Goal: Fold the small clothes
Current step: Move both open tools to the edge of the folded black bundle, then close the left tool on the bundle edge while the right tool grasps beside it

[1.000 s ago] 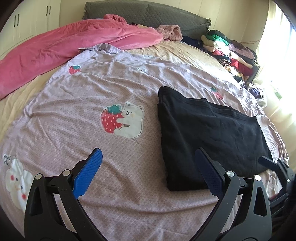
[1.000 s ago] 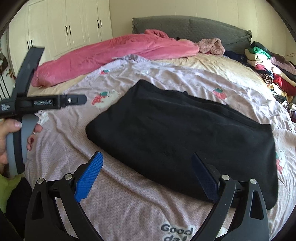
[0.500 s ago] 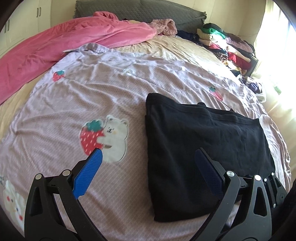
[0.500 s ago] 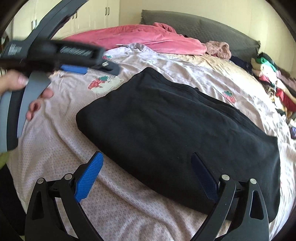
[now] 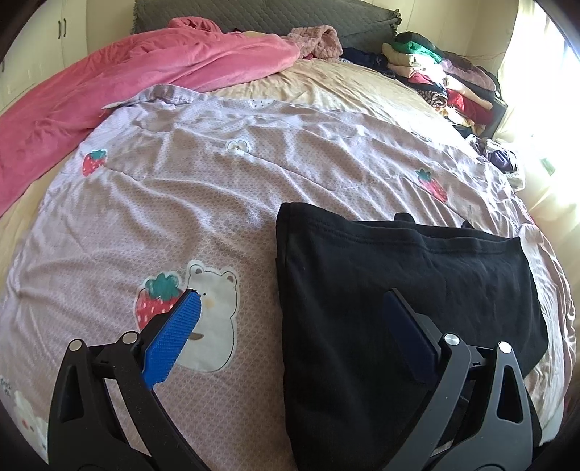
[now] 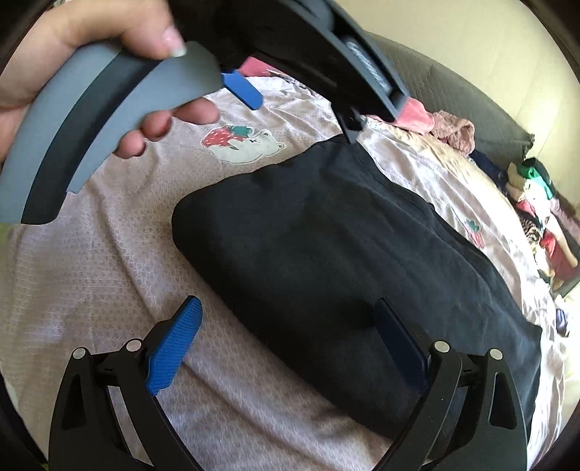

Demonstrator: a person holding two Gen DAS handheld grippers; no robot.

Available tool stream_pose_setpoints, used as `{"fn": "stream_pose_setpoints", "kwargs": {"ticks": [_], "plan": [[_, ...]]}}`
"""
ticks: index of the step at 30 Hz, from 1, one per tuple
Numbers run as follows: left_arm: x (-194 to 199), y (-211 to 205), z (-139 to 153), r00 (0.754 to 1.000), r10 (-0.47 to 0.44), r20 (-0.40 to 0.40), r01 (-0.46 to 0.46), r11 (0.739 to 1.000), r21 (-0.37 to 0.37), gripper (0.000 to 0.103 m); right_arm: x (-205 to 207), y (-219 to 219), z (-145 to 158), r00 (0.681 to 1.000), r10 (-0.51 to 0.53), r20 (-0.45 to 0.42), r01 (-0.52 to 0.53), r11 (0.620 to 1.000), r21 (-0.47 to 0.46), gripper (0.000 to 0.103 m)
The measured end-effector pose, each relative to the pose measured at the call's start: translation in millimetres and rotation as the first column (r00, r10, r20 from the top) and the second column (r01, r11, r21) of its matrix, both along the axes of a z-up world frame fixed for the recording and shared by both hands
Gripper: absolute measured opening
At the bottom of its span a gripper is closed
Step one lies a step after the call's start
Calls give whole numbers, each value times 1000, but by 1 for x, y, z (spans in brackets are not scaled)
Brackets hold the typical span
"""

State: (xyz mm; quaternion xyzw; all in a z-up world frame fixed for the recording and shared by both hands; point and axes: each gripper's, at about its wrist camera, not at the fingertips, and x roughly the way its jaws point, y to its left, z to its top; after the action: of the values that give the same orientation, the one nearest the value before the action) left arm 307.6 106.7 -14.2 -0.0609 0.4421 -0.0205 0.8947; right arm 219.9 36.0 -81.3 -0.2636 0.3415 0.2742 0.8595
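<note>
A black garment [image 5: 398,290], folded into a flat rectangle, lies on the lilac bedsheet [image 5: 181,203]. My left gripper [image 5: 290,300] is open and low over the garment's left edge: its right finger is above the cloth and its left finger above the bear print. The right wrist view shows the same black garment [image 6: 326,235] filling the middle. My right gripper [image 6: 286,304] is open, straddling the near long edge of the cloth with nothing between its fingers. A person's hand [image 6: 72,43] holds the left gripper [image 6: 295,112] over the garment's far corner.
A pink duvet [image 5: 145,72] is bunched along the far left of the bed before a grey headboard [image 5: 253,14]. A pile of mixed clothes [image 5: 446,72] sits at the far right. Bright window light falls along the bed's right edge.
Both grippers have come nearer the black garment. In the right wrist view the hand-held left gripper has swung in from the left and now looms large above the garment's far corner.
</note>
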Motion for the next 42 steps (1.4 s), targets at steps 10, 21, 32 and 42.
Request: {"fn": "stream_pose_setpoints", "kwargs": {"ticks": [10,21,32,42], "plan": [[12,1,-18,999,6,-35,-8,999,-40,94,14,4,-2,999,-15,52,15,1000,-4,85],[21,4,-34,994,-9,-106,-17,971,-240,94,9,-29,28,997,-21,80,8,987,162,10],[20,-29,-24,993,-53,-110,14,944,-329,50,-9,-63,55,989,-52,138,13,963,268,7],[5,-81,36,996,-93,12,94,967,-237,17,-19,-115,76,970,-162,181,85,925,371,6]]}}
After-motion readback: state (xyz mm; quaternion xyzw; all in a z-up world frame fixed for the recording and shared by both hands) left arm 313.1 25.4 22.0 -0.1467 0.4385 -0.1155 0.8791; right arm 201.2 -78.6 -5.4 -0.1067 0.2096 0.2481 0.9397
